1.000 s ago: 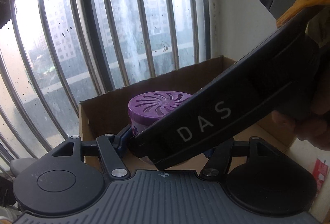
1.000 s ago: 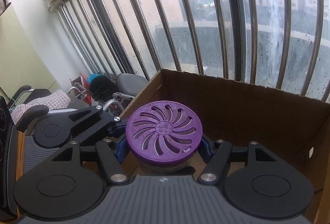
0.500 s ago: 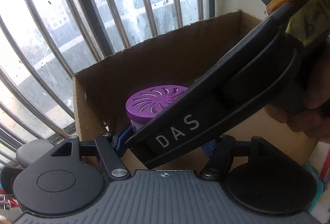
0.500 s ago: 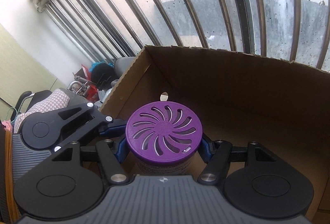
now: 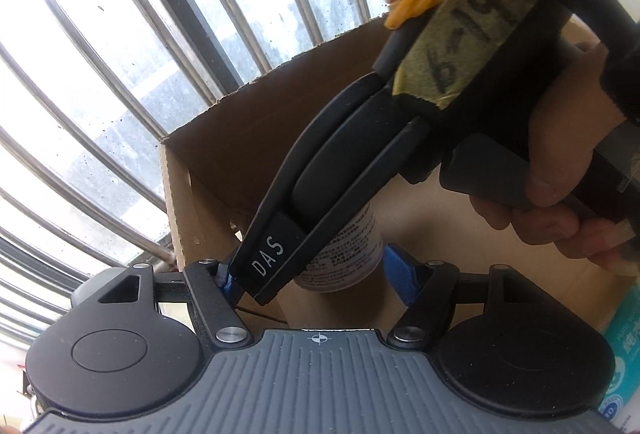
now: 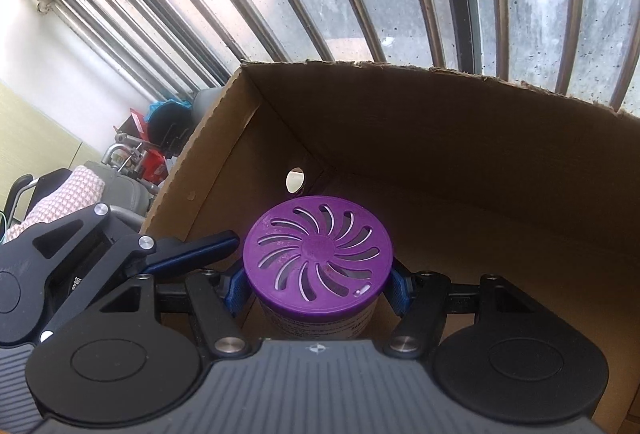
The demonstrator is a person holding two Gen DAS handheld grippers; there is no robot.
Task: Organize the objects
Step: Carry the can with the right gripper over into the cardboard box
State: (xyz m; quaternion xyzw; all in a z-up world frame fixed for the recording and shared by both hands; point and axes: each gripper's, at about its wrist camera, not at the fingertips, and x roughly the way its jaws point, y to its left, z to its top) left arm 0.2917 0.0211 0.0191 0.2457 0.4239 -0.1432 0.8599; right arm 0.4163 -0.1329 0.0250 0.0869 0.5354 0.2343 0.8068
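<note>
Since a second ago the right gripper (image 6: 318, 288) has carried the can (image 6: 318, 258) down over the box (image 6: 440, 138) rim; it now hangs inside, near the left wall with the hole. Right jaws hold the can by its sides just under the purple lid, width unchanged. Left gripper (image 5: 318, 276) jaws have just been opening; the can's lower body sits between its blue fingers (image 5: 398, 270), but the right gripper's body blocks that view, so I can't tell whether the left pads touch it. From the right wrist view, the left finger (image 6: 192, 252) stands beside the lid, apart from it.

Step in hand, my read: set the can on the box floor. Keep it upright, lower straight, clear of the left wall. Back the left gripper out first so the two don't collide. Release only once the base is seated; floor contact isn't visible yet.
</note>
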